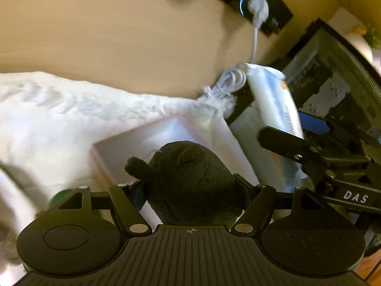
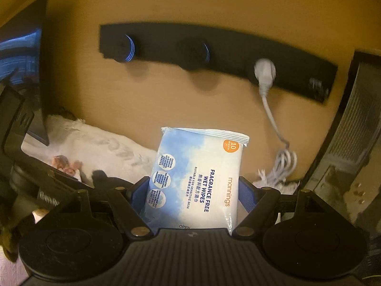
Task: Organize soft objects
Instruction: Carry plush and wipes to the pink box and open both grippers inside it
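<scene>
Nearest the left wrist lens, the left hand-held gripper point(image 1: 191, 188) is closed on a black plush toy point(image 1: 190, 181), its two fingers pressing the stuffed body from either side while a small limb pokes out to the left. Beyond the toy lies an open white box point(image 1: 112, 150) resting on a white fringed cloth point(image 1: 59, 114) spread over the tabletop point(image 1: 119, 47); something green shows just left of the gripper, too hidden to identify. The right hand-held gripper point(image 2: 193, 195) clamps a pack of wet wipes point(image 2: 197, 171) across its lower half, so that the printed face points at the camera and the crimped top edge stands free above the fingers. In the left view the same pack hangs to the right of the box, held clear of the cloth. A black power strip point(image 2: 214, 54) with a white plug point(image 2: 264, 71) and a coiled white cable point(image 2: 283, 164) sits on the surface behind. Both items appear light and compliant: the plush should compress and spring back, so a grip across its thickest part seems safest, whereas the foil pack looks smooth and may slip or buckle, favouring a hold across its flat faces away from the resealable flap. Judging by its position, the box seems a probable destination for both.
</scene>
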Motion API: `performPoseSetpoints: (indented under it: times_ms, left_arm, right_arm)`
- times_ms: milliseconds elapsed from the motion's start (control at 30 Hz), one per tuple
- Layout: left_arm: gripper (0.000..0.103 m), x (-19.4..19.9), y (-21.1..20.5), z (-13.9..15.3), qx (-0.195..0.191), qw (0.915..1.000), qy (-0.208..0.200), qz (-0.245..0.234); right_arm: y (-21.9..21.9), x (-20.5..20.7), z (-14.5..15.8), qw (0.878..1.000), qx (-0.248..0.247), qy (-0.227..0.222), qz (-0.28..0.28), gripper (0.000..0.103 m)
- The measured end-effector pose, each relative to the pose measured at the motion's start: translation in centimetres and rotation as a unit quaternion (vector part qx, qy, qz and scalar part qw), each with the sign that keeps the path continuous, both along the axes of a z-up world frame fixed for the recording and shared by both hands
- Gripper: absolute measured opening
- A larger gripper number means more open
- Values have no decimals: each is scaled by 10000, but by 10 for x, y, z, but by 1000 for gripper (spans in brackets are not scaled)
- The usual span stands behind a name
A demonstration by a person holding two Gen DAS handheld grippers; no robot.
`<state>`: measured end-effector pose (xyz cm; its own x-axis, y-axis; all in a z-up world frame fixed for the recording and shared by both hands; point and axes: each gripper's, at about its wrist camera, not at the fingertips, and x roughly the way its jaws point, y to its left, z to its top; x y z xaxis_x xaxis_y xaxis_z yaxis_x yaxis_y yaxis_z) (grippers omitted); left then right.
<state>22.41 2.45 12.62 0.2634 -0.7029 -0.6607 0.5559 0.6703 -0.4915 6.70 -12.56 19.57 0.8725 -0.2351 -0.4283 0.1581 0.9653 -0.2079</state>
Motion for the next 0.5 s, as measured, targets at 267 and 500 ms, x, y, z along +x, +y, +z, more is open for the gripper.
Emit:
performPoseSetpoints:
  times_ms: [267, 500]
  left_arm:
    - [74, 14, -24, -52, 699, 9970, -131, 294]
    - [74, 4, 12, -22, 225, 9959, -404, 783]
  right_arm:
    - [-70, 53, -48, 9906, 1103, 704, -411, 78]
    - [-73, 33, -52, 9912, 1118, 512, -498, 78]
